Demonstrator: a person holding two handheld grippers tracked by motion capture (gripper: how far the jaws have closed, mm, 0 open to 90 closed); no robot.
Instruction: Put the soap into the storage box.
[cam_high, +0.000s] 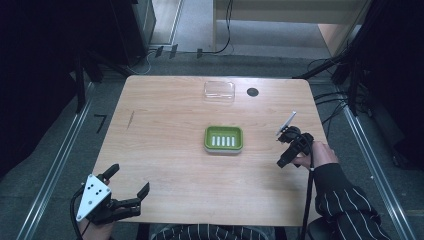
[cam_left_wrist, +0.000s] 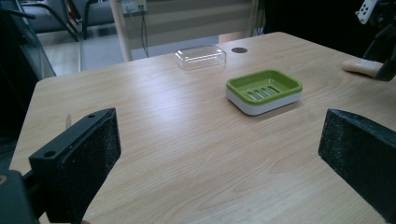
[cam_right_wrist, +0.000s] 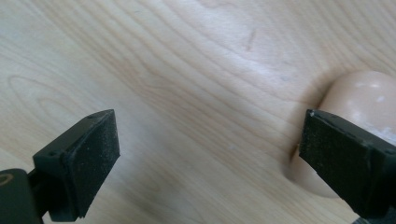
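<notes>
Looking down from the high view: right gripper (cam_high: 288, 148) lowered at the right side of the pale wooden counter (cam_high: 165, 150), tipped toward the surface, probably to take the soap bar under it. Green soap dish (cam_high: 223, 139) at the middle, slotted floor facing up, ready to receive something. Clear plastic lid (cam_high: 219, 92) set aside at the far edge, next to a dark round cable hole (cam_high: 252, 92). Left gripper (cam_high: 127, 187) parked at the near left corner, jaws spread, holding nothing, well apart from the dish.

Switching to the left gripper view: black foam-faced jaws wide apart, framing bare wood grain. Soap dish (cam_left_wrist: 264, 91) ahead to the right, glossy green tray on a white base, rounded corners. Lid (cam_left_wrist: 201, 56) farther off, thin and see-through. Soap bar (cam_left_wrist: 362, 66) at far right, cream, smooth, flat on the counter, beside the other gripper.

Moving to the right gripper view: jaws spread, right jaw overlapping the rounded end of the soap bar (cam_right_wrist: 359, 100); contact hard to judge. Waxy beige surface with pale specks. Bar off to one side, not yet between the jaws, so likely a shift needed before any pinch.
</notes>
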